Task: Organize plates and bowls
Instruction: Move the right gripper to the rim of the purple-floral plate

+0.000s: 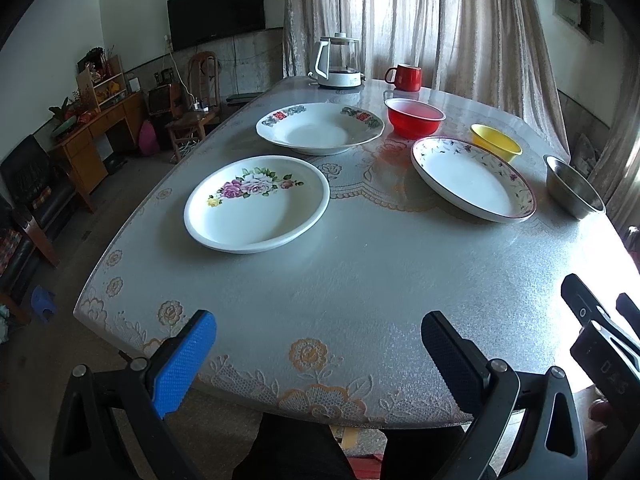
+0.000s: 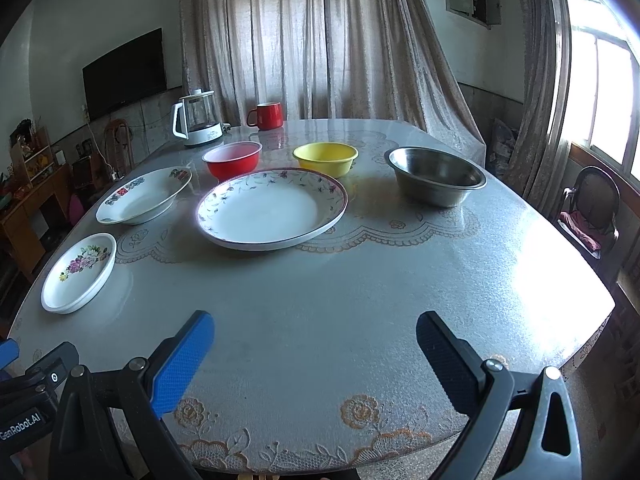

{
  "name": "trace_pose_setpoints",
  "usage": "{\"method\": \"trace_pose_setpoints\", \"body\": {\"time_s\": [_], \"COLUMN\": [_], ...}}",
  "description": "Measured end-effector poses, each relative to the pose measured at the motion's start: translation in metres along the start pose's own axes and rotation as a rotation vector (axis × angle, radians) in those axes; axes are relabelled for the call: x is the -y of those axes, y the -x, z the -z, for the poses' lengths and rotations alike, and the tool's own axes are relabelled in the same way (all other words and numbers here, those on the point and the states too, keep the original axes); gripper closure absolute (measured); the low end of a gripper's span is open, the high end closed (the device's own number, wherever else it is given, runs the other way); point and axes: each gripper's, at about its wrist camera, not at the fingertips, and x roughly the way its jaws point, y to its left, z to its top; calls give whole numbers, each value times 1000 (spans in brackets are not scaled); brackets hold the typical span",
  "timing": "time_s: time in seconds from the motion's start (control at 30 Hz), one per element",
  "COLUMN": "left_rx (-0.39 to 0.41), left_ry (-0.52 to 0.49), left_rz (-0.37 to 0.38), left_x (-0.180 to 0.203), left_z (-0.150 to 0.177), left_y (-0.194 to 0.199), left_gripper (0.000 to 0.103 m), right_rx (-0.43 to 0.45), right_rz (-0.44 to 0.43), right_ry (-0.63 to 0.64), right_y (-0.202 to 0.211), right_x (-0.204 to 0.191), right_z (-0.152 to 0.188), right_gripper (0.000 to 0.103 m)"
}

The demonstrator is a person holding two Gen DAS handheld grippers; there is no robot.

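Observation:
Three plates lie apart on the table: a rose-painted plate (image 1: 256, 204) (image 2: 78, 272) nearest on the left, a red-and-green-rimmed plate (image 1: 320, 128) (image 2: 144, 196) behind it, and a vine-rimmed plate (image 1: 472, 178) (image 2: 272, 208) to the right. Behind stand a red bowl (image 1: 414, 118) (image 2: 232, 160), a yellow bowl (image 1: 496, 142) (image 2: 325, 158) and a steel bowl (image 1: 574, 186) (image 2: 436, 176). My left gripper (image 1: 318, 344) hangs open over the table's near edge, empty. My right gripper (image 2: 316, 344) is open and empty too, well short of the plates.
A glass kettle (image 1: 340, 62) (image 2: 198, 120) and a red mug (image 1: 405, 77) (image 2: 267, 116) stand at the far edge of the lace-covered table (image 1: 360, 280) (image 2: 360, 280). A chair (image 2: 592, 212) sits right of the table; wooden furniture (image 1: 96, 132) lines the left wall.

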Motion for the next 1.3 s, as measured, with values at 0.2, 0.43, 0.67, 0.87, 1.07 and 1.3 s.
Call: {"method": "trace_pose_setpoints", "body": {"time_s": [0.2,0.43,0.67,0.87,1.07,1.3], "left_rx": [-20,-65,-117,-113,-66,-64], "left_ry": [-11,16,21,71,35,-1], "left_rz": [43,230,430,477,398,384], "left_x": [2,6,24,37,62,84], "left_z": [-7,-27,-61,-96,-122,-141], "left_y": [-5,-11,-26,-50,-80,-119], "left_gripper": [0,0,0,0,0,8], "right_rx": [2,36,-48,-86,-253,-320], "right_rz": [-8,-45,-120,-279,-287,-334], "right_ry": [5,26,73,-60,-61,-75], "right_y": [-6,-18,-72,-129,-188,-228], "right_x": [5,25,44,73,68,56], "right_z": [-7,-33,-64,-94,-115,-125], "right_gripper": [0,4,18,19,27,51]}}
